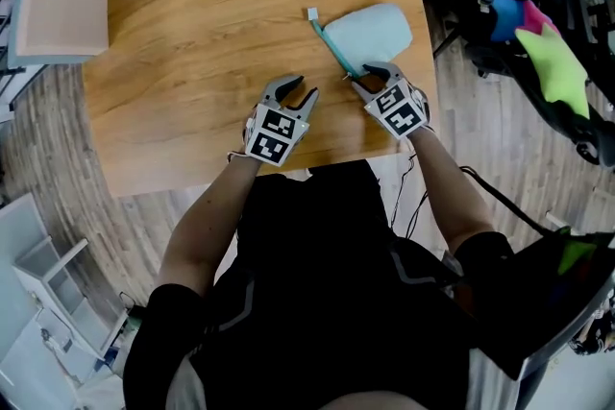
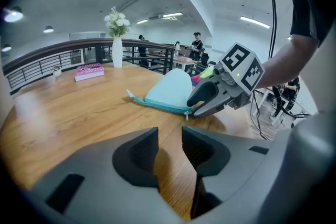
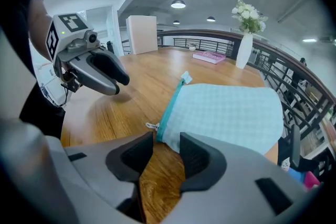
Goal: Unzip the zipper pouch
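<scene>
The pale blue zipper pouch (image 1: 373,32) is lying flat near the right edge of the wooden table (image 1: 192,62), its teal zipper (image 1: 332,48) running along its left side. You are holding your right gripper (image 1: 371,75) at the near corner, jaws standing apart and the corner sitting unpinched at their tips. Your left gripper (image 1: 296,93) is hovering nearby over bare wood, jaws spread on nothing.

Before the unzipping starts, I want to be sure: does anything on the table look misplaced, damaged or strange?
Nothing stands out. The zipper pouch lies flat and whole on the table, with its zipper shut. It is only rather close to the table's right edge.
</scene>
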The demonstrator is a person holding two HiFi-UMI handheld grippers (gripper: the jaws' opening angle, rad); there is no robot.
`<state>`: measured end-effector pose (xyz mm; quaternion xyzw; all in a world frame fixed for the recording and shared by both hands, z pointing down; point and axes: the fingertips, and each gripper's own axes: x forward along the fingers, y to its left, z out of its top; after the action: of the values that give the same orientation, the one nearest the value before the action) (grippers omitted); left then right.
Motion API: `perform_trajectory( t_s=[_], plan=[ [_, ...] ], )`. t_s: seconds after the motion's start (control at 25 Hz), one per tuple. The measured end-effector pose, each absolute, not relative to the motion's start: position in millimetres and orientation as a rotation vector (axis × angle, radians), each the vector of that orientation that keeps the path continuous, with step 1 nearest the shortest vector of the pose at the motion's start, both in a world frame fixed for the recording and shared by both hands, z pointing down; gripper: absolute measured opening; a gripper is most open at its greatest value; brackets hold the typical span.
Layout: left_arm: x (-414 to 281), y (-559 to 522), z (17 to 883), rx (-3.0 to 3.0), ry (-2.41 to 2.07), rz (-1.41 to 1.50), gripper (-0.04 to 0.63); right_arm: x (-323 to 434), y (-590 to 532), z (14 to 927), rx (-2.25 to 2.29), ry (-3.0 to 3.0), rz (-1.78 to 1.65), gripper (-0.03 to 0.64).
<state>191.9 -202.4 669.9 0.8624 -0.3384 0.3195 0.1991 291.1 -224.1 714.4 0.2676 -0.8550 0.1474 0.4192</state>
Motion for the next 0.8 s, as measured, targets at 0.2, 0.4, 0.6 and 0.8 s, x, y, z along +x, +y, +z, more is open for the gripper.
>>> perform_trajectory(
  t_s=[0.2, 0.4, 0.6, 0.8],
  plan=[
    [194, -199, 673, 2.403, -0.922, 0.878, 0.16, 290, -226, 716, 0.656, -2.148, 0.404, 0.14],
    [196, -202, 670, 2.412, -0.912, 0.863, 0.16, 291, -228, 717, 0.647, -2.141, 0.428, 0.064],
    [201, -202, 657, 2.439, -0.889, 0.853, 0.16, 286, -224, 710, 0.623, -2.15, 0.441, 0.058],
    [208, -203, 633, 2.504, -0.847, 0.831, 0.158, 277, -221, 674, 0.653, -2.212, 0.505, 0.055]
  ],
)
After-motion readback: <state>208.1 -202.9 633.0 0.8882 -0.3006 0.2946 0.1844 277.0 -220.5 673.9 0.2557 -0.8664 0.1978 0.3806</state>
